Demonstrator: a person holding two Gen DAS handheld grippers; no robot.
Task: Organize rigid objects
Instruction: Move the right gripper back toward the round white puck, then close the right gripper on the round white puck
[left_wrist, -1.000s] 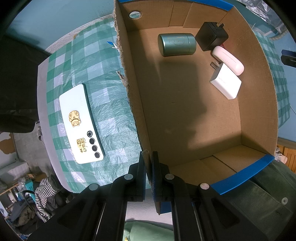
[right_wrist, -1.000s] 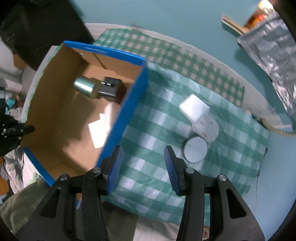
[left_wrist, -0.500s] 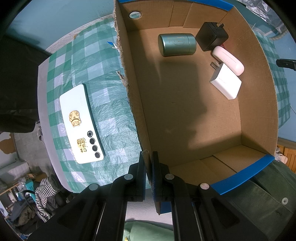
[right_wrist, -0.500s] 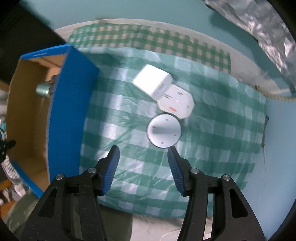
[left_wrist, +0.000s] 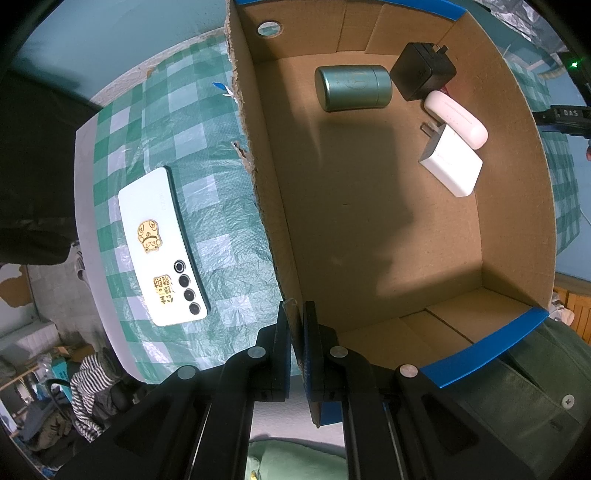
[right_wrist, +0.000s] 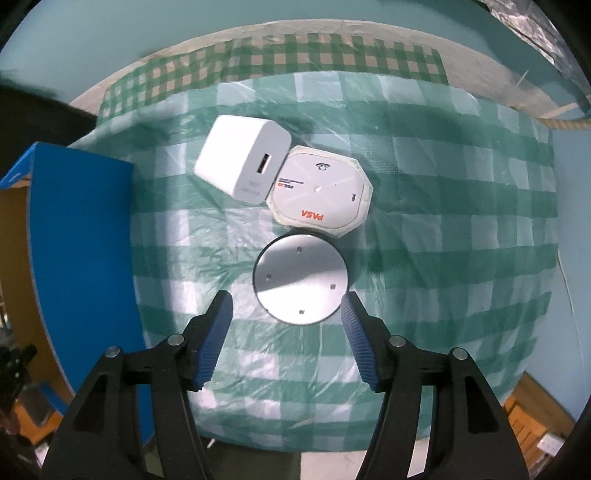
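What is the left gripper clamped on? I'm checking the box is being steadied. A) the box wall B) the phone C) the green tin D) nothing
A: the left gripper is shut on the torn cardboard wall of the box; the phone lies apart on the cloth.

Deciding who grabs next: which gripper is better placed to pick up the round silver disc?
Right. The right gripper is open, with the round silver disc just ahead between its fingers. The left gripper is shut on the cardboard box wall, steadying it.
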